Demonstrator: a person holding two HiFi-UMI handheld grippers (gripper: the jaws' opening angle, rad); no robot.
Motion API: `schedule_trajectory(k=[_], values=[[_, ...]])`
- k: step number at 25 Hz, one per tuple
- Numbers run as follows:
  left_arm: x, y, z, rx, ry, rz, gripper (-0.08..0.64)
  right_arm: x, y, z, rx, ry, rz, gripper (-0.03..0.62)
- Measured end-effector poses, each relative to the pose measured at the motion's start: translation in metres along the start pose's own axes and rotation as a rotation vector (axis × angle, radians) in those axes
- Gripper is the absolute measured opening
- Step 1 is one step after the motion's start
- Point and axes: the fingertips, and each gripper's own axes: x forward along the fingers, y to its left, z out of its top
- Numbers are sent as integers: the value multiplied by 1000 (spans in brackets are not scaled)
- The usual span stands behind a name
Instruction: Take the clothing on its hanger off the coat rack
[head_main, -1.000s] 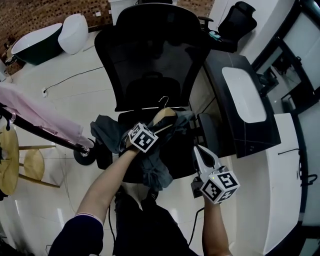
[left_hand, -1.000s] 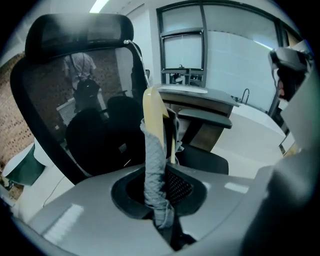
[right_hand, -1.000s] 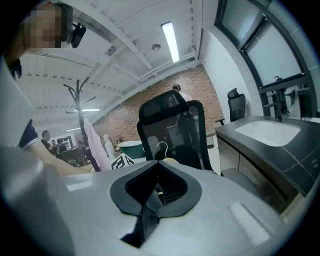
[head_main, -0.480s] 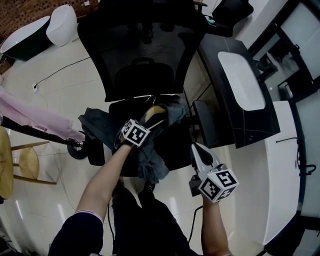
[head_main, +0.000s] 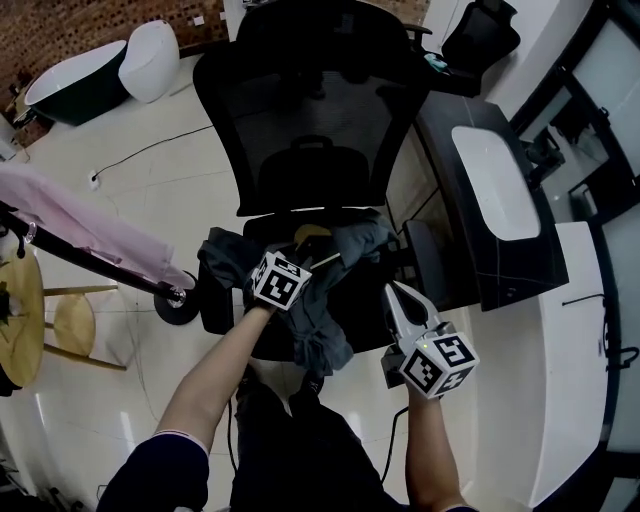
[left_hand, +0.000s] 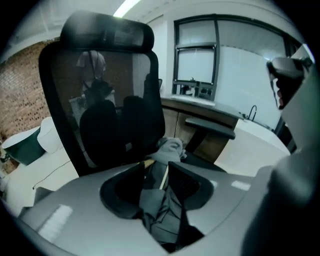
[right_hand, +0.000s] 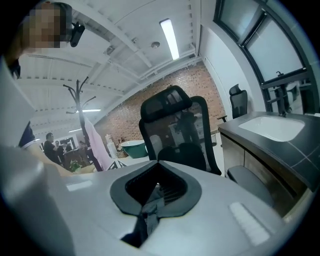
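clothing (head_main: 322, 322) on its wooden hanger (head_main: 312, 236) sits low over the chair (head_main: 310, 120), away from the coat rack (head_main: 95, 258), pinched in the left tool (head_main: 312, 258), so hold tight and go slow, right tool (head_main: 394, 294) pressed together, empty.

From your head, the clothes (head_main: 325, 320) cover most of the hanger (head_main: 312, 236). You see only a bit of wood, and its hook is hidden. The tips of your left claw (head_main: 303, 262) are buried in the cloth there. The pink cloth (head_main: 90, 225) and the rack (head_main: 140, 283) run off the left edge. In the right gripper view, the people (right_hand: 50, 145) far off are too small to make out.
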Motion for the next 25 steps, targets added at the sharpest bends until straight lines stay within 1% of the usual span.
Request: schedule_trajectory(k=[3,7,11,14,16,18,21,25], values=[[-43,-9,39,-24,-111,-29,137,9,12,20,-21,-32,26,2],[-105,-24,90,-24,-280,-50,49,17,34,49,-65,-80,71,2],[-166,-40,136,-6,-434,-66,25,21,60,76,-123,-129,121,2],[-207,-50,160,-1,-526,-74,12,21,78,90,-161,-156,153,2],[-229,-55,171,1,-565,-81,11,22,88,99,-186,-169,167,2],[-243,-61,177,15,-584,-89,11,21,95,106,-207,-178,175,2],[-257,-69,180,37,-603,-101,12,20,101,112,-229,-190,180,2],[-272,-70,189,32,-642,-109,12,20,111,121,-265,-202,195,2]])
